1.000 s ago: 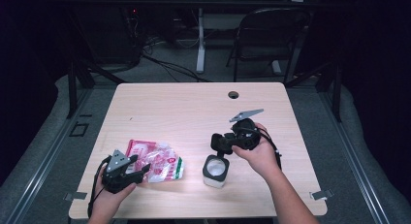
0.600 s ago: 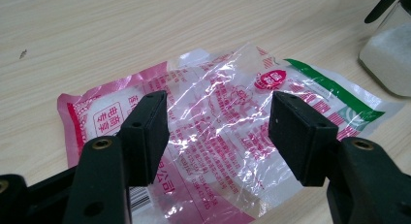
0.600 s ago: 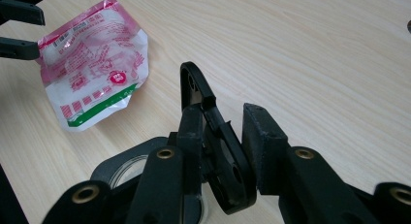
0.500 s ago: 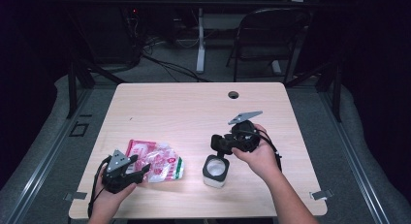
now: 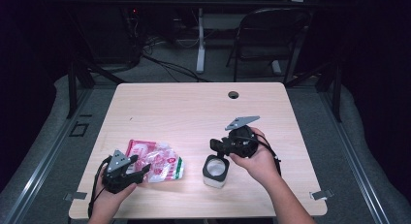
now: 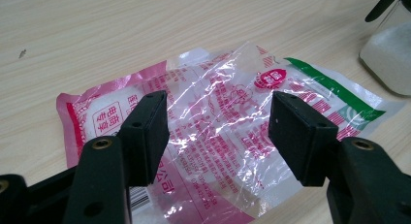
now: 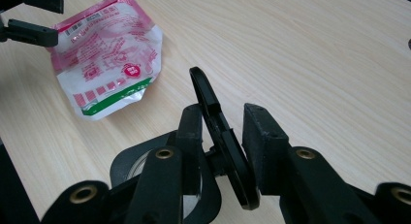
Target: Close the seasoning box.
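A crinkled pink, white and green plastic bag lies flat near the table's front left. My left gripper stands open just over it, and the bag shows between the two spread pads. A small white jar with a dark rim stands at the front centre. My right gripper is right above the jar, shut on its black round lid. The lid stands on edge, slanting between the pads. Part of the jar is hidden under the jaws.
The light wooden table has a round cable hole near its far edge. A black folding chair and cables stand on the floor behind. The jar shows at the upper right in the left gripper view.
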